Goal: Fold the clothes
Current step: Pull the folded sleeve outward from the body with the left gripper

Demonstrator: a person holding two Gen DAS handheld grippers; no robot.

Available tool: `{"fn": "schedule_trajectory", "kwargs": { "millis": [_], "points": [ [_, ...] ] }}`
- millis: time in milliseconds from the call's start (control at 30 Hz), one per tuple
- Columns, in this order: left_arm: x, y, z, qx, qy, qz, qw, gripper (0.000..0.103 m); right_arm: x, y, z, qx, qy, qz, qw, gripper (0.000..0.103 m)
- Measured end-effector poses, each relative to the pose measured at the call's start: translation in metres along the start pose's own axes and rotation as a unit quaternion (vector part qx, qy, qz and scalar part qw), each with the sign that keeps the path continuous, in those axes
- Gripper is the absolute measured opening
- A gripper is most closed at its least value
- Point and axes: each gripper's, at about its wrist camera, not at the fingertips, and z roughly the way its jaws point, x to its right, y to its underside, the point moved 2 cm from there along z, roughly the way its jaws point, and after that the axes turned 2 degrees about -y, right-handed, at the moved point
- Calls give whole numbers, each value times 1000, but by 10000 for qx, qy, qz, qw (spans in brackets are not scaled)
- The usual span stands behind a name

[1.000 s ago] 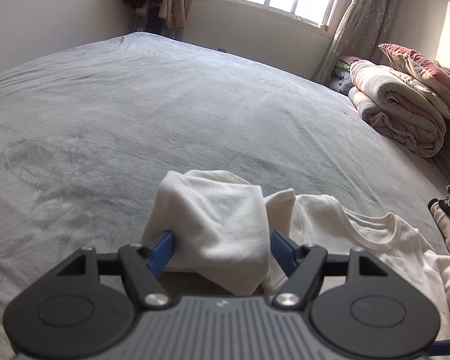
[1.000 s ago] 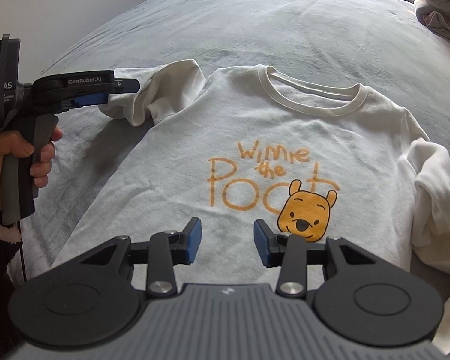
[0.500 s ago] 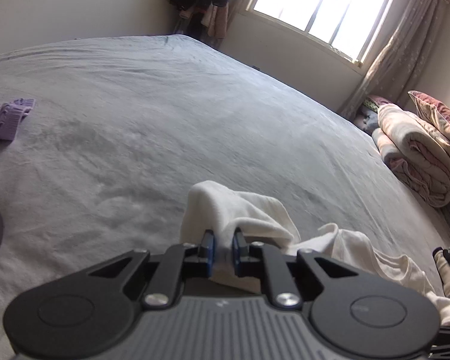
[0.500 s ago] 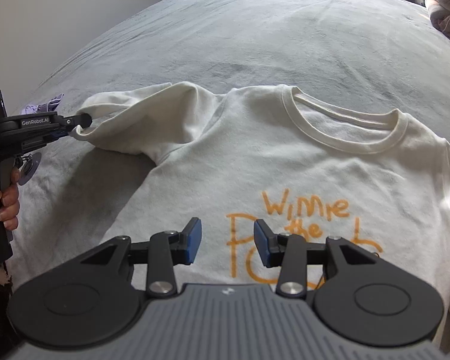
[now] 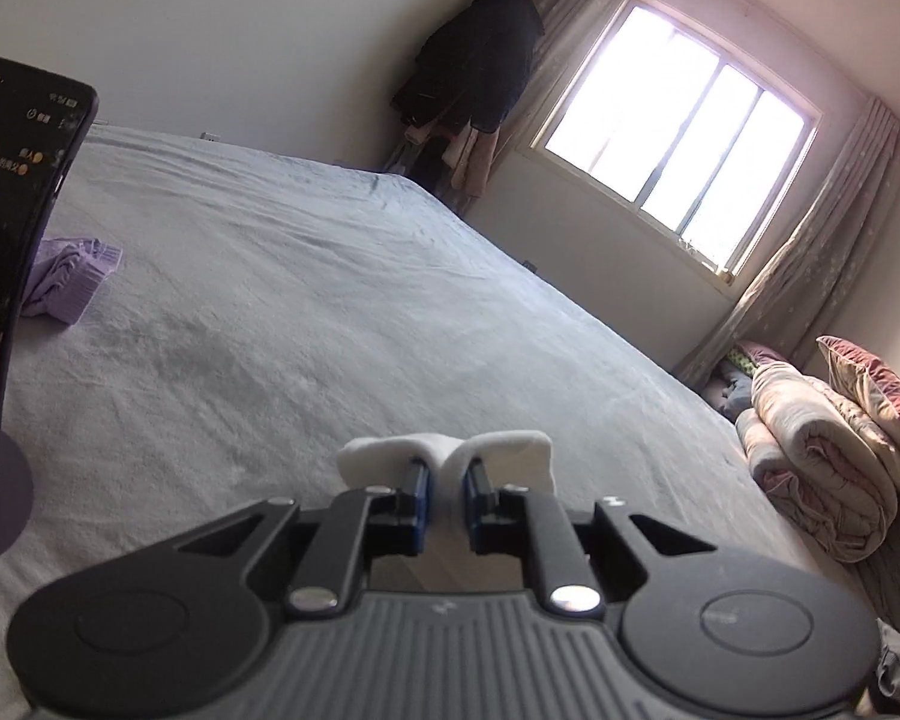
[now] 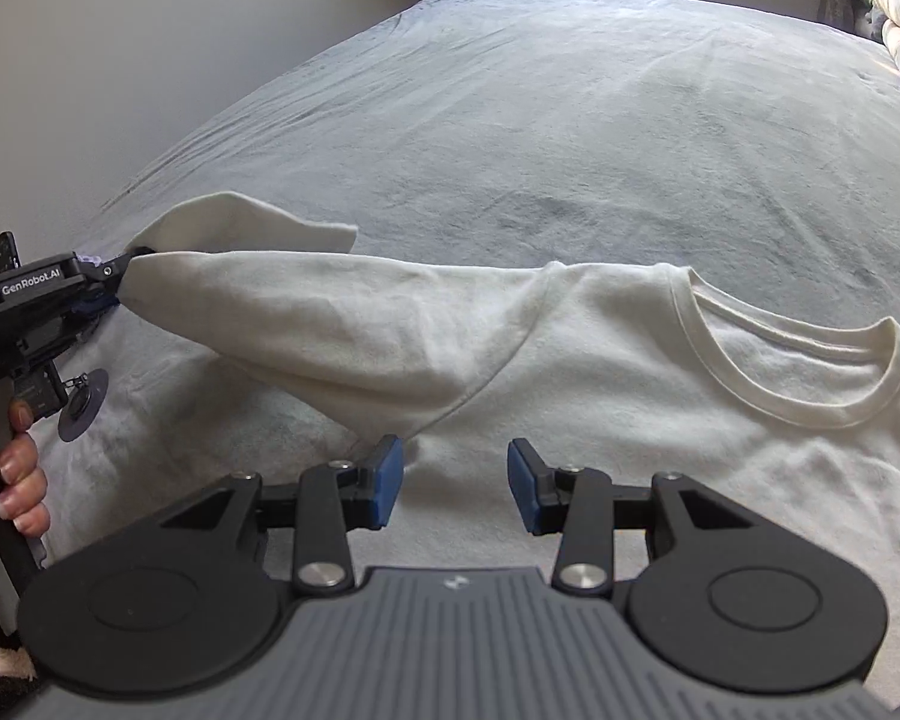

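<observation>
Ahead of my left gripper [image 5: 445,507] the grey bed [image 5: 306,324] lies open right up to the far wall. On the left a phone [image 5: 6,276] stands upright close by, with a purple garment [image 5: 69,285] behind it. At the right edge folded quilts [image 5: 822,468] block the way. My right gripper [image 6: 455,483] hangs over the cream shirt [image 6: 660,396]; its stretched sleeve [image 6: 306,312] bars the left.

A wide bed [image 5: 306,324] under a grey cover fills the room. Daylight pours through a curtained window [image 5: 678,138]. Folded quilts [image 5: 822,450] lie beside it.
</observation>
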Motion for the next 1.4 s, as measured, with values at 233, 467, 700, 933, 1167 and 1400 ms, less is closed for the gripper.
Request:
{"fn": "schedule_trajectory", "kwargs": {
  "millis": [233,467,700,933,1167,1400],
  "points": [
    [-5,4,15,-364,158,-60,9992,28,-13,-22,20,23,-258,87,9996,43],
    [-13,5,21,-548,125,-132,9983,32,-29,-55,41,-5,-680,159,9976,43],
    [-25,6,26,-612,189,-320,9974,32,-47,-94,65,-148,-1262,439,9909,44],
    [-30,21,52,-1180,629,-485,9898,32,-61,-102,91,-347,-1821,775,9796,44],
    [-20,23,52,-1345,595,-162,9890,37,-54,-89,126,-392,-1743,775,9809,19],
    [-20,16,45,-1053,320,-98,9939,51,-35,-75,127,247,-1731,406,9838,4]
  ]
}}
